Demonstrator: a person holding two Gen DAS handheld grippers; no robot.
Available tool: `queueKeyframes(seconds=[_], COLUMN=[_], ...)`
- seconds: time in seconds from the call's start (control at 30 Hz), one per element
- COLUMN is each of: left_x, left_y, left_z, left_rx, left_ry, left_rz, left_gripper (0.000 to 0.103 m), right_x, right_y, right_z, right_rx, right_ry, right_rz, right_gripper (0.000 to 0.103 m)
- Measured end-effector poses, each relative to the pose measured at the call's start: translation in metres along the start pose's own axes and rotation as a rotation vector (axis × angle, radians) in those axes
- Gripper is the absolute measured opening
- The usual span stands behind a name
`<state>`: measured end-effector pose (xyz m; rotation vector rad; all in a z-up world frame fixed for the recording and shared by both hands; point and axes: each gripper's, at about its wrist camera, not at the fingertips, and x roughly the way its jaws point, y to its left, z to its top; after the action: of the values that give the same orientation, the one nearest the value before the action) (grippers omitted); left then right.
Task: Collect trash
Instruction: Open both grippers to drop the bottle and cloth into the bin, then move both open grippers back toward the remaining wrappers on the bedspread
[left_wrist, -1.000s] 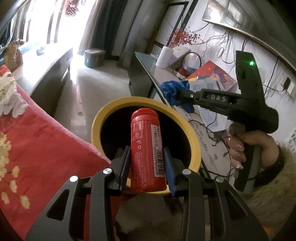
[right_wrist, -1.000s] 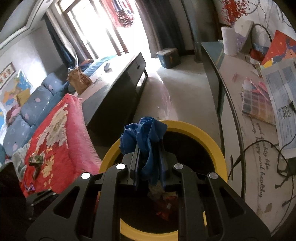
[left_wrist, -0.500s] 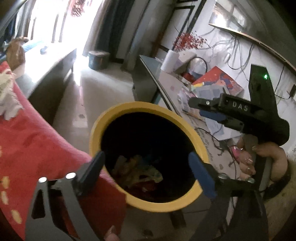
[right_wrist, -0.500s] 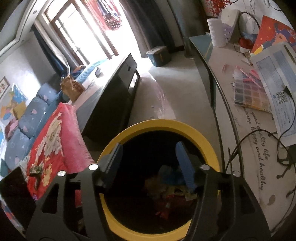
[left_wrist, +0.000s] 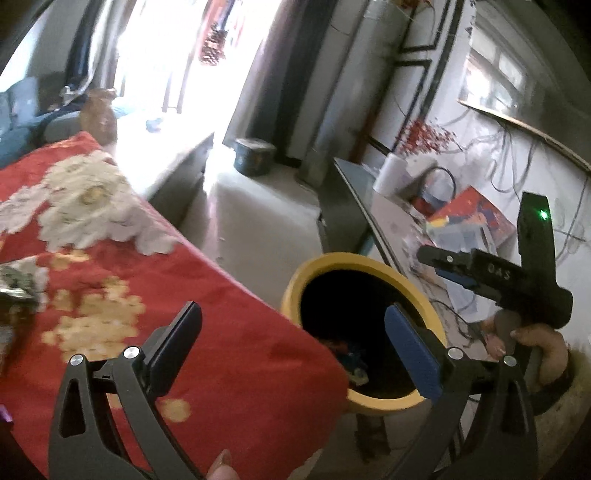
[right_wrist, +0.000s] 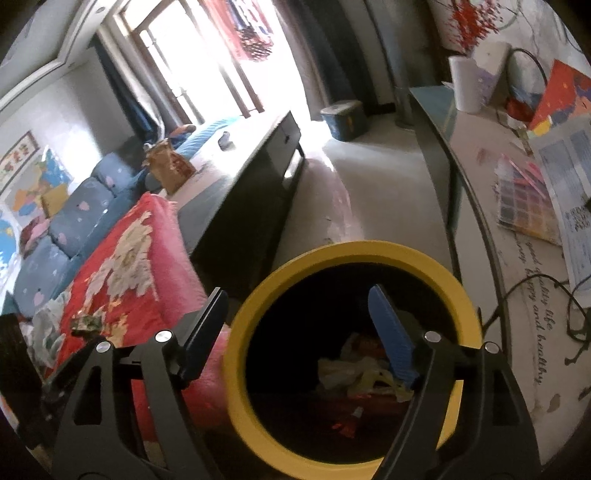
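Two grippers hang with fingers spread wide and nothing between them. The left gripper (left_wrist: 291, 347) straddles the border between the red floral blanket (left_wrist: 122, 295) and the yellow-rimmed bin (left_wrist: 369, 258): its dark finger lies over the blanket, its blue finger over the bin's dark mouth. The blanket's edge touches or overlaps the bin's near-left rim. The right gripper (right_wrist: 299, 325) sits over the bin (right_wrist: 354, 247), its blue finger inside the rim's outline, its dark finger just outside the left rim.

Open floor (right_wrist: 369, 184) runs beyond the bin, between a dark low cabinet (right_wrist: 251, 199) and the long table (right_wrist: 517, 295) on the right, whose edge passes close beside the bin.

Crumpled trash (right_wrist: 362, 373) lies at the bin's bottom, plain in the right wrist view; the left wrist view catches only a scrap of it (left_wrist: 351, 354). Only the left view shows the right gripper from outside (left_wrist: 443, 264), released, and the hand (left_wrist: 532, 343) holding it beside the bin.
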<state>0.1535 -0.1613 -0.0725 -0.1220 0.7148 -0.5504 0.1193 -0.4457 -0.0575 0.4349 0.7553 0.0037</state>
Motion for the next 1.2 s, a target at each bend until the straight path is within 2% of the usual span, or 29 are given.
queueKeyframes(seconds=[0.23, 0.67, 1.2], left_x=[-0.035, -0.088, -0.136], left_y=[0.023, 0.071, 0.115], left_z=[0.006, 0.003, 0.001], left_rx=[-0.037, -0.106, -0.181], left_ry=[-0.076, -0.162, -0.228], left_rz=[0.067, 0.188, 0.308], left_gripper=[0.096, 0.096, 0.096], right_x=[-0.006, -0.014, -0.019], right_y=[0.033, 0.087, 0.141], right_z=[-0.003, -0.013, -0.029], right_rx=[-0.076, -0.186, -0.308], right_ry=[-0.014, -0.016, 0.006], right_rz=[0.045, 0.135, 0.232], right_gripper=[0.075, 0.076, 0.076])
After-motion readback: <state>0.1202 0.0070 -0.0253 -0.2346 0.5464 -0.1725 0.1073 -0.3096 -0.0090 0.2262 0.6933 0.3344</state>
